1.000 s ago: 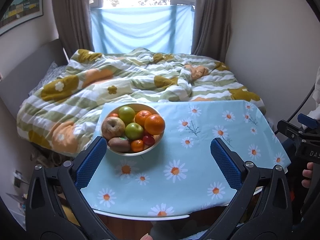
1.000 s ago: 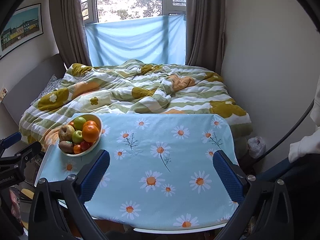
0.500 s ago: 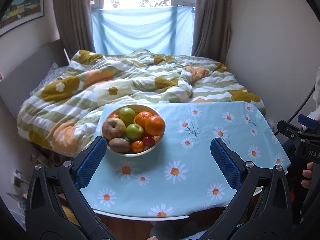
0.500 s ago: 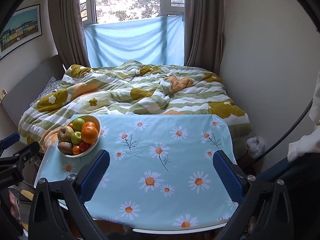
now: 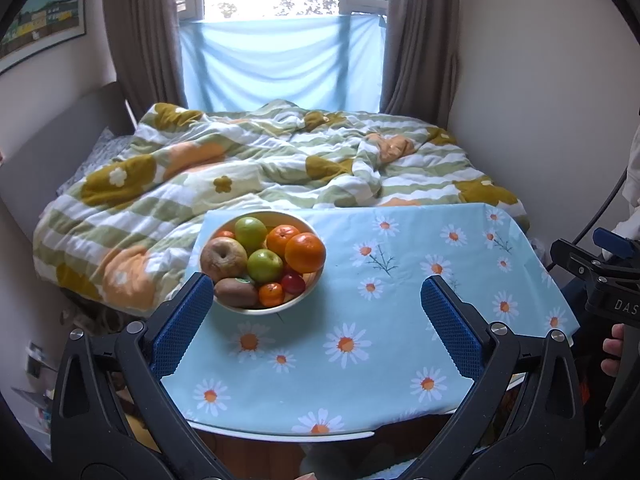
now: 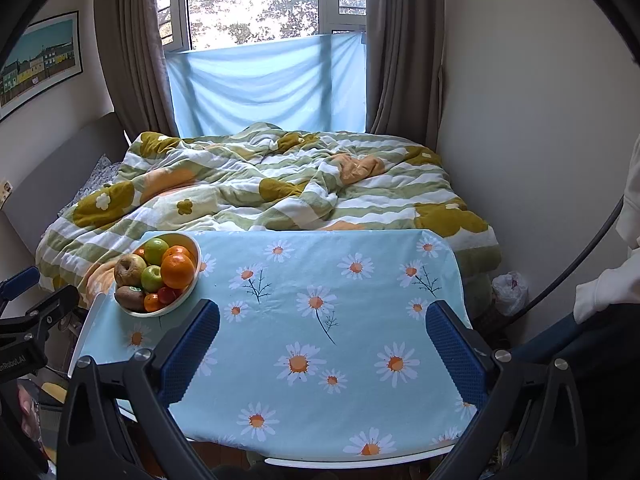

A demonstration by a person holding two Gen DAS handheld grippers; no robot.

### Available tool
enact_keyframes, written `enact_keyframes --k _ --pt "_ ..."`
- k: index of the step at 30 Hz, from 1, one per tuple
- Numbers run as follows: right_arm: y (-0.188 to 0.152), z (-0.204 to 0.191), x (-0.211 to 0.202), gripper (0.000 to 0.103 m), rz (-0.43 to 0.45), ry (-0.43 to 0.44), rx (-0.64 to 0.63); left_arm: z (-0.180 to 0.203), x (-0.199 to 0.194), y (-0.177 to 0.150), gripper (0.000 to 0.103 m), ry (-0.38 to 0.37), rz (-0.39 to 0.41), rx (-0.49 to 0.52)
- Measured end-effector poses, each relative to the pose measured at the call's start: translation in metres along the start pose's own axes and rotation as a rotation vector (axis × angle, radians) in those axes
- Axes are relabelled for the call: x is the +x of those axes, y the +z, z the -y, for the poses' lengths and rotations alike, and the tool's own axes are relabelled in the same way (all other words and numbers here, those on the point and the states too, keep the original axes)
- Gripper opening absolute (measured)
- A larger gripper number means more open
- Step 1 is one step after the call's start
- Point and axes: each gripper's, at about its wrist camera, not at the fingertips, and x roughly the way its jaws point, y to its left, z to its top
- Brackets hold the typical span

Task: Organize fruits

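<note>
A cream bowl (image 5: 310, 229) heaped with fruit stands at the far left of the table; it also shows in the right wrist view (image 6: 191, 295). In it are a large orange (image 5: 305, 252), a brownish apple (image 5: 223, 258), two green apples, a kiwi (image 5: 235, 293), small tangerines and a red fruit. My left gripper (image 5: 316, 292) is open and empty, held above the table's near edge, its left finger just beside the bowl. My right gripper (image 6: 322, 320) is open and empty above the table's near middle, to the right of the bowl.
The table carries a light blue daisy cloth (image 6: 320, 280). Behind it lies a bed with a green and orange flowered duvet (image 6: 260, 184). A wall stands on the right, a window with curtains at the back. A white bag (image 6: 510, 286) lies on the floor at right.
Both views have tilted slightly, so the bowl and table sit a little lower in frame. Both grippers stay open and nothing on the table has moved.
</note>
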Motion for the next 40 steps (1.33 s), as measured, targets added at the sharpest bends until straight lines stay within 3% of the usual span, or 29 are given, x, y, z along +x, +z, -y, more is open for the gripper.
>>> enact_keyframes --k 20,40 --pt "-0.0014 -0.0016 -0.0004 0.103 0.002 0.000 0.001 0.0008 -0.0027 -0.0017 0.103 -0.004 0.009 -0.005" --pt "-0.0010 0.0002 -0.0002 0.103 -0.004 0.000 0.003 0.0050 0.0039 -0.0020 0.103 0.050 0.014 0.022"
